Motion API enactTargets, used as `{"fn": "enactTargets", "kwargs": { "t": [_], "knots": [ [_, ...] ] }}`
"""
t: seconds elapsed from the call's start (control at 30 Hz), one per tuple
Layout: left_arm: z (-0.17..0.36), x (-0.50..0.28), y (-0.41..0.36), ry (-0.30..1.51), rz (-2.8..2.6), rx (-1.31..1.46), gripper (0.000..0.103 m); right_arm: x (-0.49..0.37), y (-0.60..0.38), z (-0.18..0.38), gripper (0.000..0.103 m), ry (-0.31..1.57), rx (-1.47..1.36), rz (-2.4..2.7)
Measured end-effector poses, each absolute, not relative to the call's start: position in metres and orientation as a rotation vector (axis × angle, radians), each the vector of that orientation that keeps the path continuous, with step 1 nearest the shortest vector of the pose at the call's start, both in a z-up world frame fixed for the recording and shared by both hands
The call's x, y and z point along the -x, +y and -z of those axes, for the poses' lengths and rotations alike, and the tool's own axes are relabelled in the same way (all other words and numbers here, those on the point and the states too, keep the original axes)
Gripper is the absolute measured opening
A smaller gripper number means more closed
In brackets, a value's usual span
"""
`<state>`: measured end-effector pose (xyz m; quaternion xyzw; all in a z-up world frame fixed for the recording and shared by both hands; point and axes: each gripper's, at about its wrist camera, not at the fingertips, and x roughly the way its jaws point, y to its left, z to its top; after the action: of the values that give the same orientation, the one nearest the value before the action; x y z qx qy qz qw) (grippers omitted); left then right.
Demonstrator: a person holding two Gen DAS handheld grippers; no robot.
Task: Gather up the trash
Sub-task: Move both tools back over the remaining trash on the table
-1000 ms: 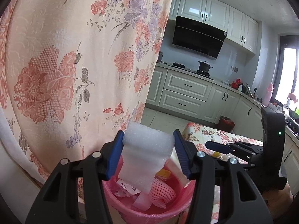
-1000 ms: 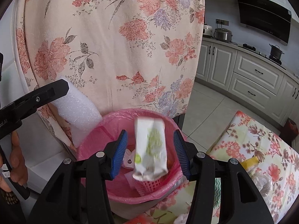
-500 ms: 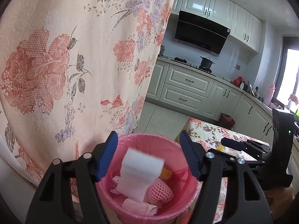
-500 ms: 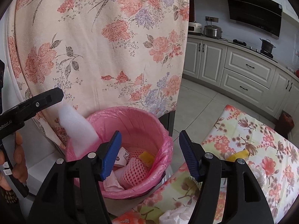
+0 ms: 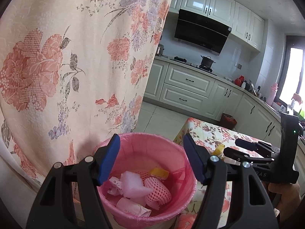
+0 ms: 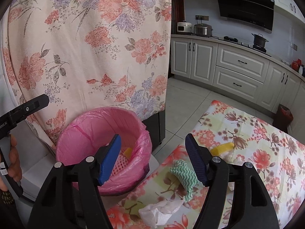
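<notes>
A pink-lined trash bin [image 5: 177, 152] stands below my left gripper [image 5: 152, 162], which is open and empty above it. In the bin lie a white foam piece [image 5: 131, 185], a pink foam net [image 5: 158, 190], a yellow scrap [image 5: 159, 171] and crumpled paper [image 5: 133, 208]. My right gripper [image 6: 153, 160] is open and empty, between the bin [image 6: 76, 133] and the floral table [image 6: 257, 152]. On the table lie a green-patterned cloth [image 6: 183, 175], a white crumpled tissue [image 6: 162, 210] and a yellow item [image 6: 222, 147].
A floral curtain [image 5: 76, 57] hangs right behind the bin. Kitchen cabinets [image 5: 186, 89] and a tiled floor [image 6: 186, 103] lie beyond. The right gripper shows in the left wrist view [image 5: 231, 147] over the table. The left gripper's finger [image 6: 28, 108] shows at the left.
My left gripper opened and the white foam piece fell into the bin. My right gripper let go of the wrapper into the bin and swung right toward the table.
</notes>
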<state>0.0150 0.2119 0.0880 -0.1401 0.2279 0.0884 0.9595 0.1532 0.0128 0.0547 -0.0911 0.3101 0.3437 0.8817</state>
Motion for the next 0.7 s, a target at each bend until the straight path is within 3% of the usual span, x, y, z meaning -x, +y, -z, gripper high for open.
{"fn": "enactTargets", "kwargs": {
  "t": [0.7],
  "knots": [
    [-0.08,-0.031,0.153,0.51,-0.089,0.237,0.067,-0.165,-0.101,-0.031,0.073,0.681,0.122,-0.545]
  ]
}}
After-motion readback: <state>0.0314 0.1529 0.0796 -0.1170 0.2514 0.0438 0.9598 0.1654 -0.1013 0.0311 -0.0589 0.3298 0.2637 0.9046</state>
